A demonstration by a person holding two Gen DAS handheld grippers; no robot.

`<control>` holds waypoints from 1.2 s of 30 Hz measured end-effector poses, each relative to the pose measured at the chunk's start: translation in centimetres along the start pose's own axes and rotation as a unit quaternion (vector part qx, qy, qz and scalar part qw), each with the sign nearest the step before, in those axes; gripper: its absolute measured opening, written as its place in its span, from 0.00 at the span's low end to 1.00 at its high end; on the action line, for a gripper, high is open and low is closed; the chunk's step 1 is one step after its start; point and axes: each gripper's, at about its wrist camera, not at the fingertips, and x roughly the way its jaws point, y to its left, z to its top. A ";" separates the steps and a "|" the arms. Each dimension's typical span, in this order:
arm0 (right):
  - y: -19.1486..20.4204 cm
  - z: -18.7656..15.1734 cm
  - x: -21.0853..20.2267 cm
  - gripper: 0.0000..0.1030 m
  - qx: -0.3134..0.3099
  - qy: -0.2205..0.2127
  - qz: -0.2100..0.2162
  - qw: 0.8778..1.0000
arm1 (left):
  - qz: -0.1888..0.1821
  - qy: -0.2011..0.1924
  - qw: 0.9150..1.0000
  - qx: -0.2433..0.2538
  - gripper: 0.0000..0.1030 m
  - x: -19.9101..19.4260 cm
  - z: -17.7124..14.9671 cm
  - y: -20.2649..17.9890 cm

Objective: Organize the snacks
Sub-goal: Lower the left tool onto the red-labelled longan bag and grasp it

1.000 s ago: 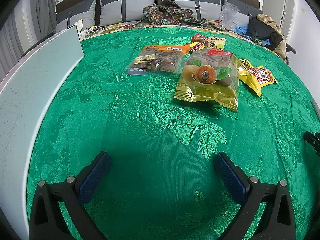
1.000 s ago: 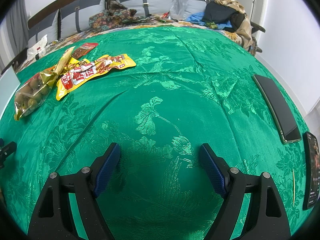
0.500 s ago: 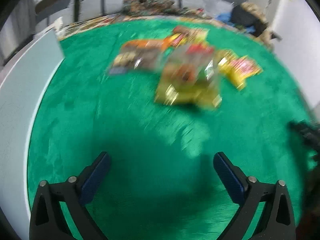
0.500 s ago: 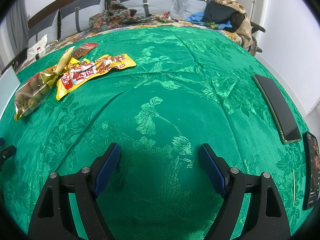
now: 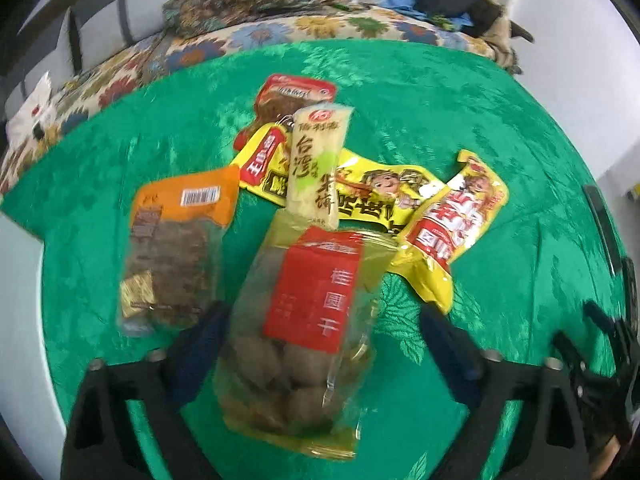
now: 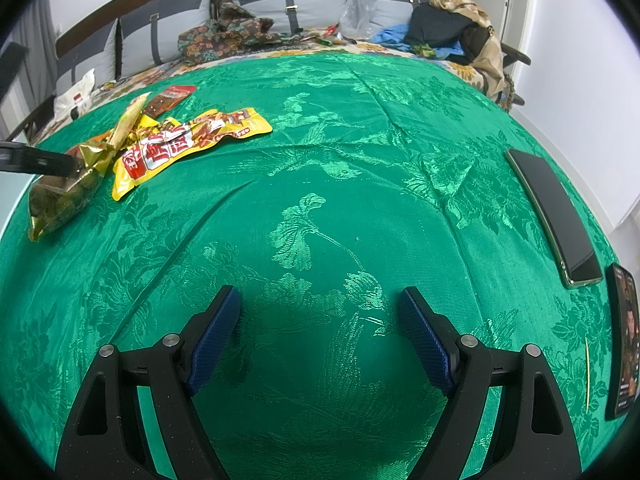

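A clear bag of brown dried fruit with a red label (image 5: 312, 320) lies on the green cloth (image 5: 460, 120). My left gripper (image 5: 322, 310) straddles it, pointing steeply down. Its jaws are closing. The left finger is at the bag's edge and the right finger (image 5: 448, 344) stands apart from it. Beyond the bag lie an orange-topped packet (image 5: 176, 248), a pale cream bar packet (image 5: 316, 168), yellow packets (image 5: 380, 196) and a red packet (image 5: 292, 96). My right gripper (image 6: 320, 300) hovers open over bare cloth, with the snack pile (image 6: 180, 148) far to its left.
Two phones (image 6: 556, 216) (image 6: 622, 340) lie at the cloth's right edge. A white panel (image 5: 20, 320) stands along the left. Pillows, clothes and bags (image 6: 452, 28) are piled at the back of the bed.
My left gripper has swept forward to the snack pile and now straddles the red-labelled bag, with its jaws narrower than before. The right gripper has kept still.
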 end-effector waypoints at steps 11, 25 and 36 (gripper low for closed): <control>0.0 0.0 0.0 0.82 0.000 0.000 0.000 1.000 | 0.036 -0.075 0.993 -0.088 0.47 -8.4 -10.0 3.3; 0.0 0.0 0.0 0.82 0.000 0.000 0.000 1.000 | 0.122 -0.076 0.984 -0.104 0.88 -4.1 -17.1 5.1; 0.0 0.0 0.0 0.82 0.000 0.000 0.000 1.000 | 0.119 -0.111 0.974 -0.157 1.00 -3.5 -17.6 7.2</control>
